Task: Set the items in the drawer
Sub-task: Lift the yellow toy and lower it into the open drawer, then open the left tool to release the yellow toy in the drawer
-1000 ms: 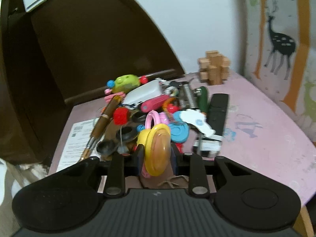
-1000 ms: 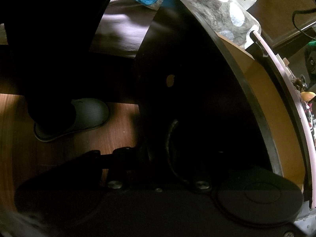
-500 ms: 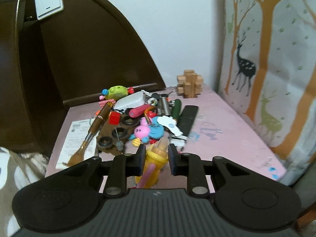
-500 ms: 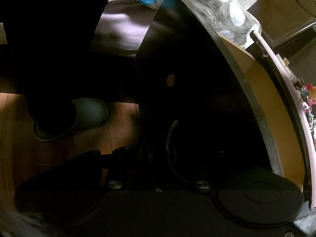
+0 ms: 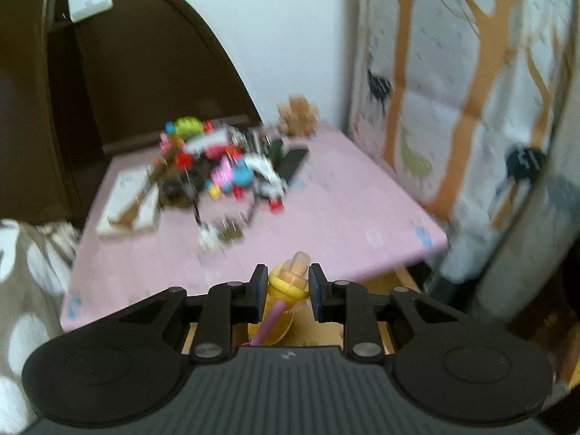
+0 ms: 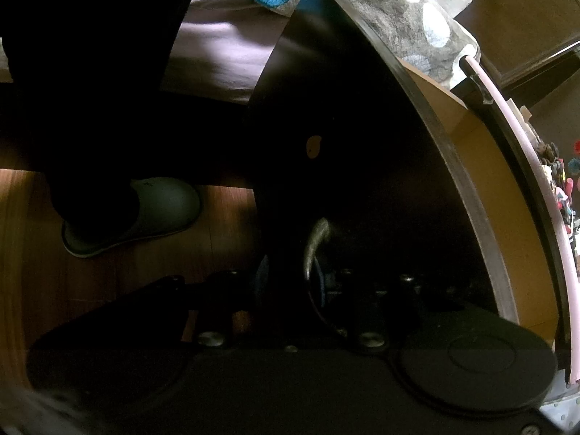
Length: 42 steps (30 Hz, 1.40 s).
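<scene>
The left gripper (image 5: 284, 286) clamps a yellow pacifier (image 5: 288, 282) just off the pink table's (image 5: 344, 217) near edge, while the right gripper (image 6: 290, 277) is closed on the open drawer's (image 6: 482, 188) metal handle (image 6: 313, 243).

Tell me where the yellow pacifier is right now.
In the left wrist view, the yellow pacifier sits low and centre, clamped in the left gripper, at the near edge of the pink table, away from the toy pile.
</scene>
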### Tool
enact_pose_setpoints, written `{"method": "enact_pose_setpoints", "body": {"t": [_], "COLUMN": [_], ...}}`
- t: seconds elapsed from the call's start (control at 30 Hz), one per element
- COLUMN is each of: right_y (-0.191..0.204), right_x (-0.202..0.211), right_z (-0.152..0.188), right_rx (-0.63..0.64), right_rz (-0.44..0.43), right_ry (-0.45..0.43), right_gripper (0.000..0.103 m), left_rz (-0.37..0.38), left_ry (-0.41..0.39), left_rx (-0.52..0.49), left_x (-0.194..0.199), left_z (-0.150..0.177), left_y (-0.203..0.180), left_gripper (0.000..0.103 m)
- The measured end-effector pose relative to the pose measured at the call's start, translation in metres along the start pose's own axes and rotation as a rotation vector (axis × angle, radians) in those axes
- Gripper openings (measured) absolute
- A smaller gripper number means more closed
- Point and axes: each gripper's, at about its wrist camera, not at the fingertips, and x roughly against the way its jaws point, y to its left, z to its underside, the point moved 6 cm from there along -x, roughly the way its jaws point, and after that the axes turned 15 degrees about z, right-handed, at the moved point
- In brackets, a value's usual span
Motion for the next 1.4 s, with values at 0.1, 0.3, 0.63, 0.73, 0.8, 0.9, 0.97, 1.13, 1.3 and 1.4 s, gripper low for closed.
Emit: {"method": "enact_pose_setpoints", "body": {"t": [0.1,0.3,0.63,0.73,0.8,0.9,0.97,1.13,1.3,1.4], "right_y": [0.000,0.000,0.001,0.002,0.002,0.002,0.001,0.001,0.001,0.001], "right_x": [0.000,-0.001,-0.001,0.000,0.000,0.001,0.001,0.002,0.002,0.002], "right_z": [0.000,0.000,0.001,0.001,0.001,0.001,0.002,0.002,0.002,0.002], "right_rx": [-0.001,0.001,0.003,0.003,0.004,0.004,0.005,0.005,0.005,0.006], "right_rz": [-0.001,-0.001,-0.001,-0.002,-0.002,-0.001,-0.003,-0.003,-0.002,-0.002], "right_ry": [0.003,0.004,-0.002,-0.003,-0.003,-0.004,-0.005,-0.005,-0.003,-0.002], "right_gripper": [0.023,0.023,0.024,0.024,0.024,0.024,0.024,0.024,0.024,0.025], "left_rz": [-0.013,-0.053,-0.148,-0.164,-0.179,-0.169,-0.169,-0.163,-0.164,-0.170], "left_ry": [0.071,0.211,0.360,0.379,0.394,0.420,0.435,0.421,0.417,0.414], "left_rx": [0.015,0.022,0.035,0.045,0.034,0.037,0.018,0.034,0.033,0.031], "left_x": [-0.012,-0.049,-0.113,-0.123,-0.128,-0.134,-0.134,-0.128,-0.121,-0.120], "left_z": [0.031,0.082,0.119,0.123,0.125,0.126,0.127,0.125,0.121,0.118], "left_y": [0.007,0.030,0.072,0.078,0.079,0.077,0.073,0.069,0.064,0.063], "left_gripper": [0.022,0.022,0.022,0.022,0.022,0.026,0.041,0.058,0.058,0.058]}}
